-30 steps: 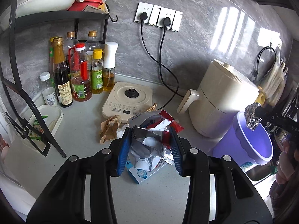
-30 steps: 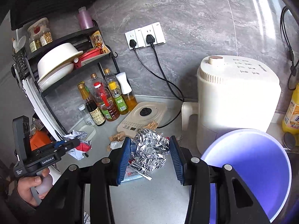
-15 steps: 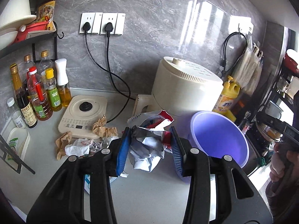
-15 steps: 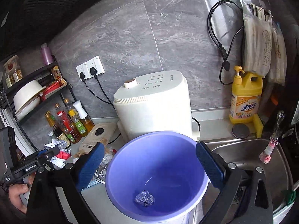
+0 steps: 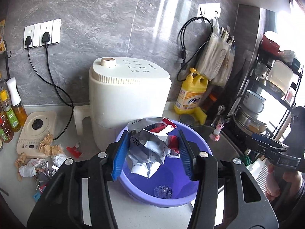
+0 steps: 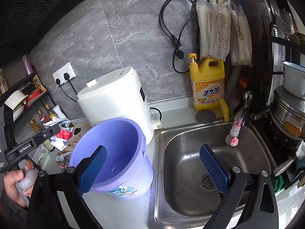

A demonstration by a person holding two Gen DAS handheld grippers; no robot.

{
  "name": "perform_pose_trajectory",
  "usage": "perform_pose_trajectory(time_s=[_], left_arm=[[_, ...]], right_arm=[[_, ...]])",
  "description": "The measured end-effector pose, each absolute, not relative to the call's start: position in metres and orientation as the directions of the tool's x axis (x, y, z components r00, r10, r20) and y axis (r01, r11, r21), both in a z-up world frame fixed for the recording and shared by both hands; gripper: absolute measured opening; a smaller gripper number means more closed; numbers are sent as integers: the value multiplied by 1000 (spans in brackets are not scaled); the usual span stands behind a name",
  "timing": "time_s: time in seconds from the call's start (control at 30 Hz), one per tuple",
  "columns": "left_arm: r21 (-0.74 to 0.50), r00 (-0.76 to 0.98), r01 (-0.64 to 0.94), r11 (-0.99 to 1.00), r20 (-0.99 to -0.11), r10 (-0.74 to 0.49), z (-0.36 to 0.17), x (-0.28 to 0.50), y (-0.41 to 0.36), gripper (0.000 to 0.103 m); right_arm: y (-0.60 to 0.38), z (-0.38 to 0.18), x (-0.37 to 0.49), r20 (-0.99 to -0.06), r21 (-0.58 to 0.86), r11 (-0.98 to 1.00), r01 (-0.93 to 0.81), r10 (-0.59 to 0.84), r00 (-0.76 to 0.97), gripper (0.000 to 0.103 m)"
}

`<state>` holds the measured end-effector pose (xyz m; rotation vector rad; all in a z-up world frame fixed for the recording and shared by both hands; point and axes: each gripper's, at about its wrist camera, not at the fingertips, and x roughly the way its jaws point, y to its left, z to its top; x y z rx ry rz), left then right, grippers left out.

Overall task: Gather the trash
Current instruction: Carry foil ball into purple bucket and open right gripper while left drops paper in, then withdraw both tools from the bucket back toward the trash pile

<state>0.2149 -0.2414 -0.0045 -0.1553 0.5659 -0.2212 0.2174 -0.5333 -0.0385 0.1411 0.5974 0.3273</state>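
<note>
The left gripper [image 5: 152, 152] hangs over the purple bucket [image 5: 198, 148], its jaws opening; the crumpled wrappers [image 5: 150, 148] are between the pads, touching the left pad but apart from the right one. A foil ball [image 5: 163, 191] lies on the bucket floor. The right gripper [image 6: 152, 168] is spread wide and empty, over the bucket rim and the sink [image 6: 190, 210]. The white cooker [image 5: 129, 95] stands close behind the bucket. More scraps [image 5: 38, 162] lie on the surface [image 5: 152, 215] at left, with free room around them.
</note>
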Motion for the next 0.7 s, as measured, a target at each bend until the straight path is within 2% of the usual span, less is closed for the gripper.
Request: perform_pose_trajectory(time_s=[0.03,0.13,0.2,0.7], left_arm=[[-202,821,179,963,-509,-260,-4,216,-249,74],[-164,829,196,967,-499,-253,0,215,-262,88],[-153,832,185,971,-501,-238,1,214,-262,92],[-106,834,-20,994,-550,-42,-1,167,-190,95]], right_arm=[[-536,-39,215,-528,219,940,-263,341,778,96],[-541,-41,212,-530,216,937,-274,348,774,96],[-541,-45,212,-537,227,934,-276,356,765,96],[-470,-54,213,-541,250,860,-445,505,672,96]])
